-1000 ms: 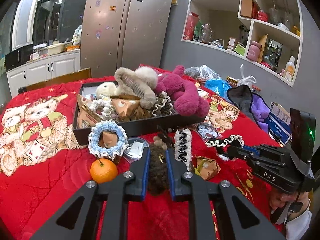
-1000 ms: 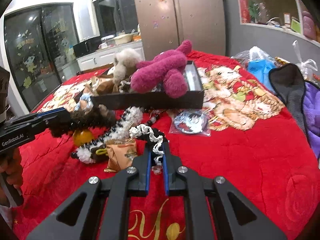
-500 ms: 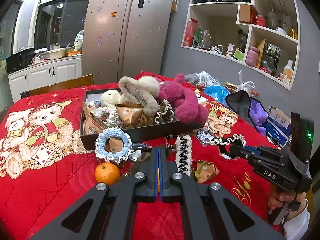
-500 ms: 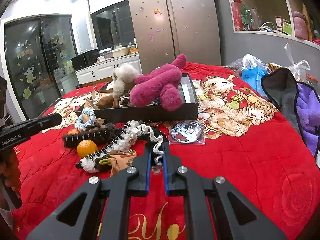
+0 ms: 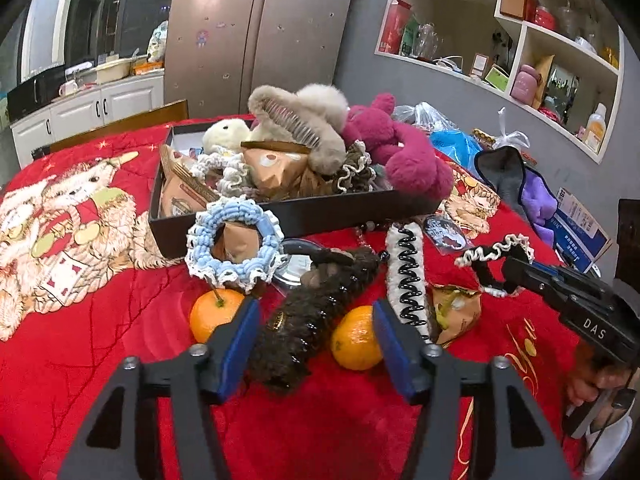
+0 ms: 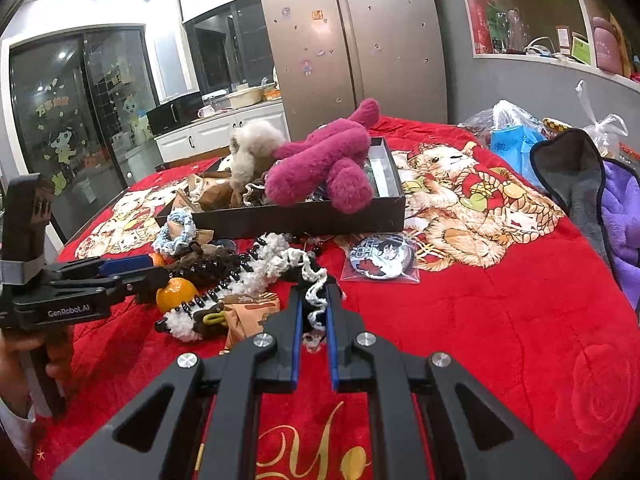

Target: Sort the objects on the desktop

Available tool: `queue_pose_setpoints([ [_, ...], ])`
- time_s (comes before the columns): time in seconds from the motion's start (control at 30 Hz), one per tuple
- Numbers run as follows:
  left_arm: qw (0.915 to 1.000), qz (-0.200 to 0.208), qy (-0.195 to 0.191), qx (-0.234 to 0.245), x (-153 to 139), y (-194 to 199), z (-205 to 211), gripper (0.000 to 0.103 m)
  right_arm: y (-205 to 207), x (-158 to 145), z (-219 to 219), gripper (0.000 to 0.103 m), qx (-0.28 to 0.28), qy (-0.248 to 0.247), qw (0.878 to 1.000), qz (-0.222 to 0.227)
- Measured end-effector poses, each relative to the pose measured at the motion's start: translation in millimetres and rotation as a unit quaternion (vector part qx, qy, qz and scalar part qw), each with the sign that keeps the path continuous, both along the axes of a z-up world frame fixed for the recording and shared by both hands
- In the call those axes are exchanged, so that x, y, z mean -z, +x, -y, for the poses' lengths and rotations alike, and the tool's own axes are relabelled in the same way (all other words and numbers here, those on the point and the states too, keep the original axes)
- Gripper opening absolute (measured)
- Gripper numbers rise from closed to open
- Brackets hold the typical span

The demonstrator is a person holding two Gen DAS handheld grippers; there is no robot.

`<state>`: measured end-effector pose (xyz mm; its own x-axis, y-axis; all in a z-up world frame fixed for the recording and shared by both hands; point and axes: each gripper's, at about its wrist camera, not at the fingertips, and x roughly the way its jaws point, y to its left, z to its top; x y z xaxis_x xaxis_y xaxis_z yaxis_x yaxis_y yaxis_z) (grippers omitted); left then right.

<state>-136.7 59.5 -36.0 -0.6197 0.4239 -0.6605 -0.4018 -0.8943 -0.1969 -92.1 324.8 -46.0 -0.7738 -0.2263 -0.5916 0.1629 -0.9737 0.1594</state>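
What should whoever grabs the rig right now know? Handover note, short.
Left gripper: open, empty, its fingers either side of the dark brown furry hair claw and an orange tangerine on the red blanket.
Right gripper: shut on the black scrunchie with cream lace trim, low over the blanket.
Done: the black rectangular box already holds plush toys, scrunchies and snack packets.
Left: brown claw, white-and-black fluffy hair claw, blue-and-white crochet scrunchie, second tangerine, brown snack packet, bagged round badge.
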Motion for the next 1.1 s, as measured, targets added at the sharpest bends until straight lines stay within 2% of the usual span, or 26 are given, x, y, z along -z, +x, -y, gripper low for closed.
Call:
queue_pose_setpoints([
  [0.1,1.0,0.0,0.003,0.009,1,-1,0,0.064,0,0,2,0.011,-0.004,0.003,1.0,0.0],
  [0.2,0.9995,-0.008,-0.009,0.028,2,0,-4,0.073,1,0,4,0.011,-0.008,0.005,1.0,0.0],
  [0.27,0.998,0.0,-0.022,0.06,6,1,-11,0.077,0,0,4,0.011,-0.008,0.005,1.0,0.001],
  [0.33,0.9965,0.019,-0.043,0.069,14,-1,-17,0.079,0,0,4,0.011,-0.008,0.005,1.0,0.001],
  [0.37,0.9964,0.028,-0.041,0.068,16,-3,-16,0.08,1,0,4,0.011,-0.007,0.005,1.0,0.001],
  [0.47,0.9958,0.065,0.014,0.063,23,-14,-2,0.081,1,0,4,0.011,-0.007,0.005,1.0,0.001],
  [0.57,0.9947,0.072,0.042,0.061,23,-16,7,0.081,1,1,4,0.011,-0.008,0.005,1.0,0.001],
  [0.7,0.9943,0.069,0.042,0.069,21,-12,5,0.067,0,1,4,0.011,-0.008,0.004,1.0,0.001],
  [0.9,0.9949,0.058,0.045,0.069,13,-7,6,0.059,0,2,4,0.011,-0.008,0.004,1.0,0.001],
  [0.97,0.9959,0.043,0.044,0.067,8,-4,7,0.04,0,3,5,0.011,-0.008,0.003,1.0,0.002],
  [1.03,0.9971,0.031,0.042,0.055,1,-4,12,0.002,0,3,5,0.011,-0.008,0.004,1.0,0.002],
  [1.1,0.9967,0.035,0.044,0.059,2,-6,12,0.0,0,3,4,0.011,-0.009,0.003,1.0,0.002],
])
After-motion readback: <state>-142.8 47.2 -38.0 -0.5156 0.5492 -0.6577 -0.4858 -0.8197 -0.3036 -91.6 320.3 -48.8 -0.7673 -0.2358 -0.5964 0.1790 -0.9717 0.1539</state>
